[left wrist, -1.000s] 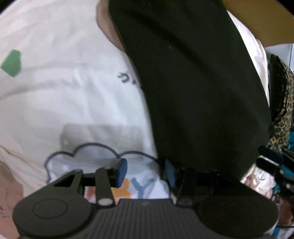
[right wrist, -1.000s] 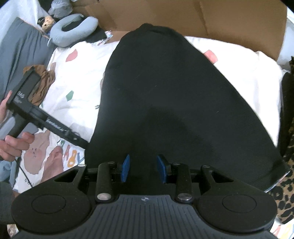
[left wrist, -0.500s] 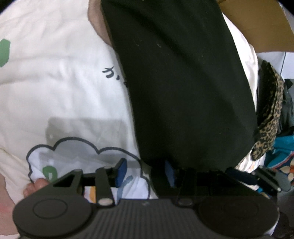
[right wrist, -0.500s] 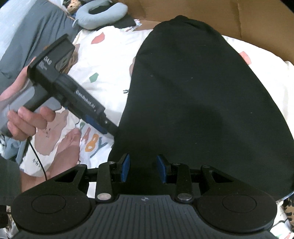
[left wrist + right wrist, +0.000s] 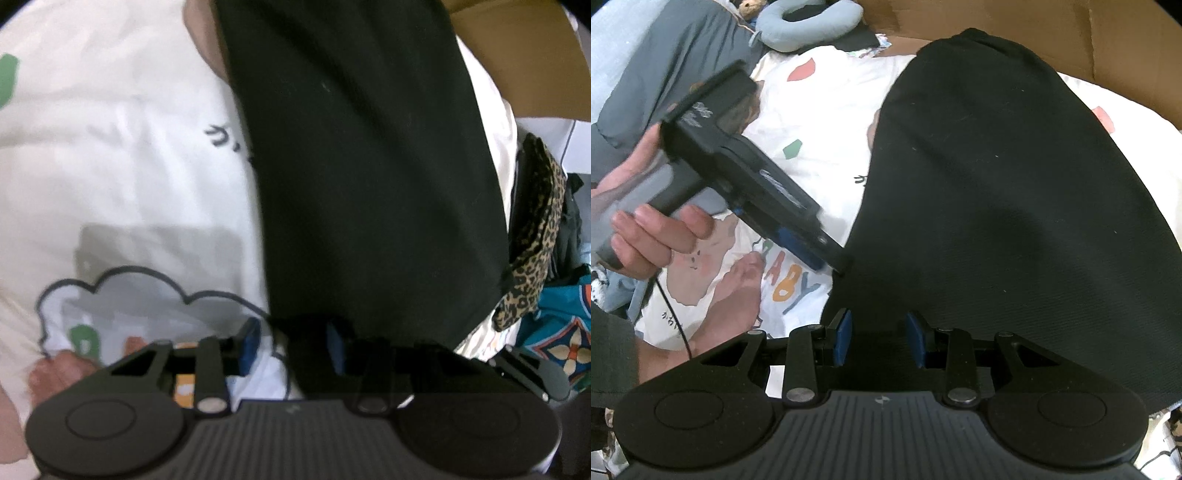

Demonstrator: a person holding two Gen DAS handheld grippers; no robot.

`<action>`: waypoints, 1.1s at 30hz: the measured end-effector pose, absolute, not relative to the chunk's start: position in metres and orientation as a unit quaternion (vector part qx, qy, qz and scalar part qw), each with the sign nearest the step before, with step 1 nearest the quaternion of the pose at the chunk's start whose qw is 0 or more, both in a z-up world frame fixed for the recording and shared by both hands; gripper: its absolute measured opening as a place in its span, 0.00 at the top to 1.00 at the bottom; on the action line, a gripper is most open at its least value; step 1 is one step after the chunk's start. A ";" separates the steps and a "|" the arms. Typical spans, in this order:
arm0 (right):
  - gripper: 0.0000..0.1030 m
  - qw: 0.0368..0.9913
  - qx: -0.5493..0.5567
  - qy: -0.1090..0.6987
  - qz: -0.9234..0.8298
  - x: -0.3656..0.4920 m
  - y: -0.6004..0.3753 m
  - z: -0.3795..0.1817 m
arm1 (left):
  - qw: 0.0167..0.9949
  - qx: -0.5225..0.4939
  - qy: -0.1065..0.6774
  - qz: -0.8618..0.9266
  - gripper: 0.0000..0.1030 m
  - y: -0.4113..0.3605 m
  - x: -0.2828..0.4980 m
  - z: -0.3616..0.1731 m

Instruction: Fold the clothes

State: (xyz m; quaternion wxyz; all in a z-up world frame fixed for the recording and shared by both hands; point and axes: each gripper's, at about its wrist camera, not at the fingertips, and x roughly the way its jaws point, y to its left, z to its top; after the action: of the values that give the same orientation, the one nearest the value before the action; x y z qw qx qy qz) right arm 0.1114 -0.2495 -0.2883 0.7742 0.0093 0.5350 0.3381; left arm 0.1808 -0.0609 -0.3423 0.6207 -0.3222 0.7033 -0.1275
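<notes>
A black garment lies spread on a white printed bedsheet; it also fills the right wrist view. My left gripper is open, its jaws straddling the garment's near left edge, with black cloth between the blue pads. The same gripper shows in the right wrist view, tip at the garment's left edge, held by a hand. My right gripper is open over the garment's near edge, blue pads apart with dark cloth between them.
A cardboard panel stands behind the bed. A grey-blue neck pillow and grey bedding lie at the far left. Leopard-print cloth and teal patterned fabric sit off the bed's right side. A bare foot rests on the sheet.
The left gripper has moved right and forward along the garment's left edge. The right wrist view has shifted left, bringing the left gripper and the hand more into view. Both jaws stay open.
</notes>
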 end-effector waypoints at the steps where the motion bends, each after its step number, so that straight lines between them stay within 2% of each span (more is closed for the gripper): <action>1: 0.62 0.773 0.008 0.535 0.340 0.111 -0.247 -0.289 | 0.618 -0.322 0.706 -0.128 0.64 -0.064 0.181 -0.344; 3: 0.62 0.771 0.001 0.534 0.347 0.110 -0.242 -0.290 | 0.617 -0.319 0.708 -0.127 0.65 -0.068 0.181 -0.346; 4: 0.62 0.769 -0.004 0.533 0.351 0.109 -0.239 -0.291 | 0.616 -0.319 0.709 -0.125 0.70 -0.070 0.180 -0.347; 7: 0.62 0.766 -0.020 0.529 0.365 0.105 -0.230 -0.291 | 0.616 -0.318 0.710 -0.123 0.92 -0.070 0.178 -0.346; 10: 0.62 0.764 -0.033 0.523 0.377 0.103 -0.220 -0.291 | 0.621 -0.308 0.709 -0.126 0.95 -0.069 0.174 -0.338; 24: 0.62 0.772 -0.056 0.500 0.388 0.105 -0.198 -0.288 | 0.625 -0.328 0.691 -0.157 0.96 -0.064 0.168 -0.291; 26: 0.62 0.774 -0.061 0.499 0.386 0.105 -0.196 -0.289 | 0.623 -0.333 0.690 -0.159 0.96 -0.123 0.209 -0.304; 30: 0.62 0.776 -0.080 0.498 0.379 0.104 -0.189 -0.293 | 0.614 -0.347 0.689 -0.168 0.96 -0.133 0.218 -0.313; 33: 0.62 0.778 -0.094 0.499 0.369 0.105 -0.185 -0.297 | 0.612 -0.354 0.686 -0.173 0.96 -0.112 0.219 -0.304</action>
State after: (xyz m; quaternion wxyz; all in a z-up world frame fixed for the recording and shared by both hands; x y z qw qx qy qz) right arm 0.1048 -0.1849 -0.2973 0.7782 -0.0945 0.4990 0.3695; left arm 0.2193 -0.1115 -0.3038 0.6121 -0.3537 0.6858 -0.1729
